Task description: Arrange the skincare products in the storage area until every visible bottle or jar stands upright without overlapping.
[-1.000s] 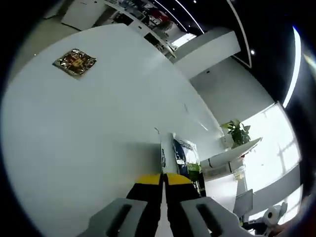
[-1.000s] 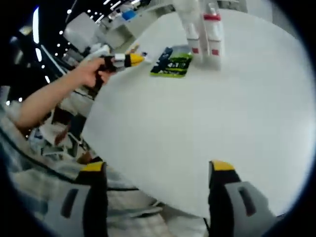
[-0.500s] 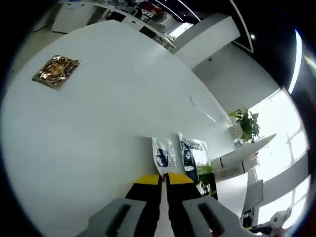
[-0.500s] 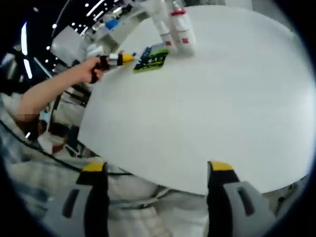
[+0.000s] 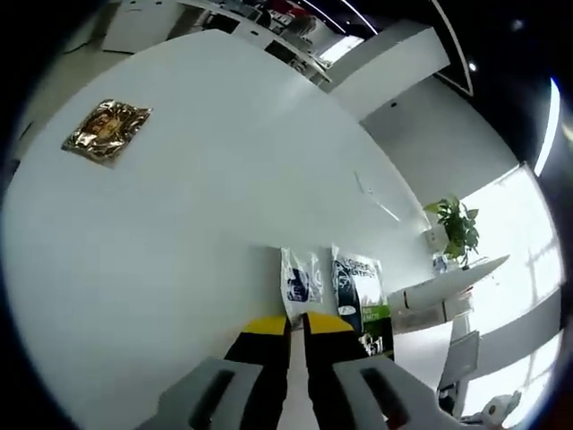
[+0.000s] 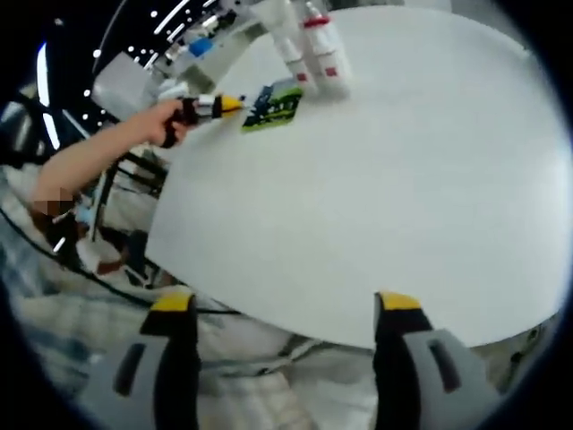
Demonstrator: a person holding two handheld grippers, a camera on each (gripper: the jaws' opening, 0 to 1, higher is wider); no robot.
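Observation:
Two white bottles with red bands stand upright side by side at the far edge of the white table. In front of them a blue-and-green sachet lies flat. In the left gripper view the same sachet lies beside a white-and-blue sachet, just beyond my left gripper. That gripper's yellow-tipped jaws are shut together with nothing between them. A hand holds the left gripper just left of the sachet. My right gripper stands open at the near table edge, far from the bottles.
A gold foil sachet lies alone at the far left of the table. The person's arm reaches in from the left. Shelving and a potted plant stand beyond the table.
The right gripper has drawn back from the table, so the bottles sit farther off. The left view has tilted to take in both sachets. Neither gripper's jaws have changed.

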